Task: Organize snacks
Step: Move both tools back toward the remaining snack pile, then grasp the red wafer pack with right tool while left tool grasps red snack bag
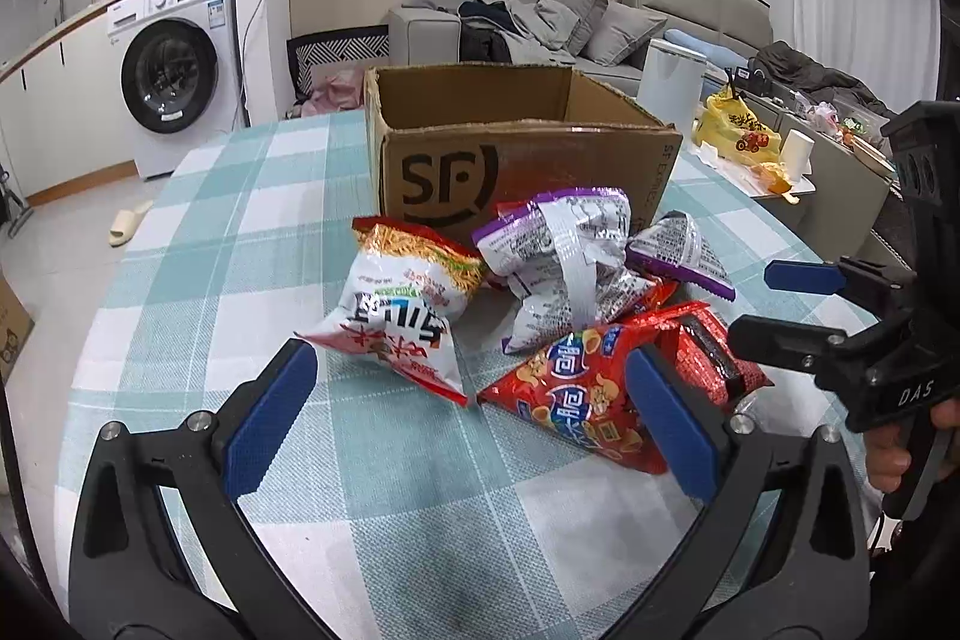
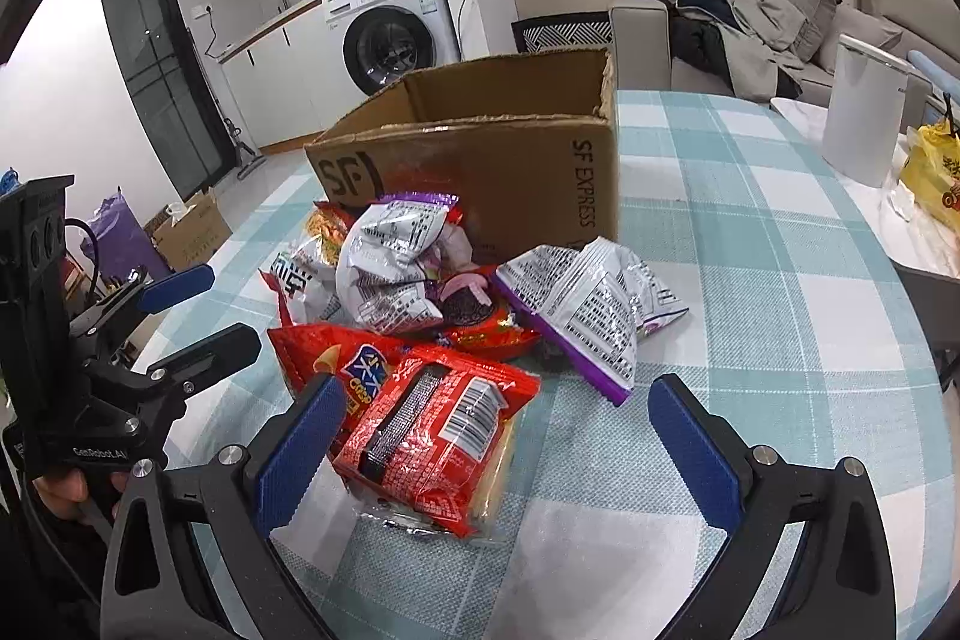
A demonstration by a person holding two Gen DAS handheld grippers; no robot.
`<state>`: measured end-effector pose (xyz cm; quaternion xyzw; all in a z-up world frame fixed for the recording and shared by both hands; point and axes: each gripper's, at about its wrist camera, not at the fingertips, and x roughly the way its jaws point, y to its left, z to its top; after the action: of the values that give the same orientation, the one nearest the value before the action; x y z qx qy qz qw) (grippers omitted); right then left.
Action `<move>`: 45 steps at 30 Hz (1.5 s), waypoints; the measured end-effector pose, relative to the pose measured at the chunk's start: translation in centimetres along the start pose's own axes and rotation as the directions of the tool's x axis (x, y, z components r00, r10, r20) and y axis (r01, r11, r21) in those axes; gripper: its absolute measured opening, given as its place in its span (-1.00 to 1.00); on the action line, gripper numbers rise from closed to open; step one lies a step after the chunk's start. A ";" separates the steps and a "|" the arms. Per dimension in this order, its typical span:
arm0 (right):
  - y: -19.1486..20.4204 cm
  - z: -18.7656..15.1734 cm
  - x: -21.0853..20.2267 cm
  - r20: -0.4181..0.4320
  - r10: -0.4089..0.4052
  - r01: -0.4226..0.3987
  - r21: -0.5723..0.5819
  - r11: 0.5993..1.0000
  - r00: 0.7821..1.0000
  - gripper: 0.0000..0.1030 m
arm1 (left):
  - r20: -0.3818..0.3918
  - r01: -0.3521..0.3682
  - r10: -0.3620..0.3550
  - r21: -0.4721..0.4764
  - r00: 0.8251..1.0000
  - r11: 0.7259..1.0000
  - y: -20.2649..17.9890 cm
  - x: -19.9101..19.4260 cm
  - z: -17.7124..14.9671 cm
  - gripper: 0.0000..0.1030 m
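Nearest the left wrist camera, the left hand-held gripper (image 1: pixel 468 418) hangs low over the counter (image 1: pixel 420 520) with its blue pads spread wide and nothing between them. Its right pad overlaps the edge of a red chip bag (image 1: pixel 576 400), though contact cannot be judged. The right hand-held gripper (image 2: pixel 492 436) is likewise spread wide, straddling a red noodle packet (image 2: pixel 432 436) that lies seam-up just ahead of it; the left pad looks close to or touching the packet, the right pad well clear. Neither holds anything.

Both tools come in from the near edge of the counter, angled slightly downward and side by side, each visible at the margin of the other's view with a person's fingers (image 1: pixel 894 454) wrapped on the trigger handle. That pose reads as a lineup for first pickups, one tool per bag.

Beyond the pads the snacks sit in one loose heap: a white and red bag (image 1: pixel 402 316) to the left, two crumpled silver and purple bags (image 1: pixel 564 256) leaning over the red ones. Directly behind the heap stands an open cardboard box (image 1: pixel 516 166), flaps gone, mouth up, touching or almost touching the pile. Its placement suggests it is the destination, and no snacks are visible inside it.
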<state>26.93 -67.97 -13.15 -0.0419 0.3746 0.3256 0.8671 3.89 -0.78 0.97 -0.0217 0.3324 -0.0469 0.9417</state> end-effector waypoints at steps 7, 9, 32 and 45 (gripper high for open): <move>0.7 -0.6 1.3 -0.048 0.025 -0.025 -0.004 1.000 0.999 0.99 | -0.007 -0.008 0.008 0.017 1.000 1.000 -0.2 0.4 -0.6 0.99; 0.9 -0.7 1.5 -0.053 0.030 -0.030 -0.008 1.000 0.998 0.99 | -0.008 -0.005 0.005 0.014 1.000 1.000 -0.2 0.4 -0.9 0.99; 1.2 -1.7 2.6 -0.094 0.054 -0.056 -0.020 0.998 0.994 0.28 | -0.030 0.000 0.001 0.018 1.000 1.000 -0.3 1.5 -1.6 0.99; 0.7 -2.2 1.3 -0.047 0.065 -0.066 -0.023 0.998 0.997 -0.07 | -0.048 0.062 -0.061 0.018 0.997 0.998 -0.8 1.2 -1.9 0.99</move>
<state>25.79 -67.39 -15.46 -0.0478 0.3916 0.3576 0.8465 3.60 -1.69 -1.19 -0.0218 0.3536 -0.0797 0.9318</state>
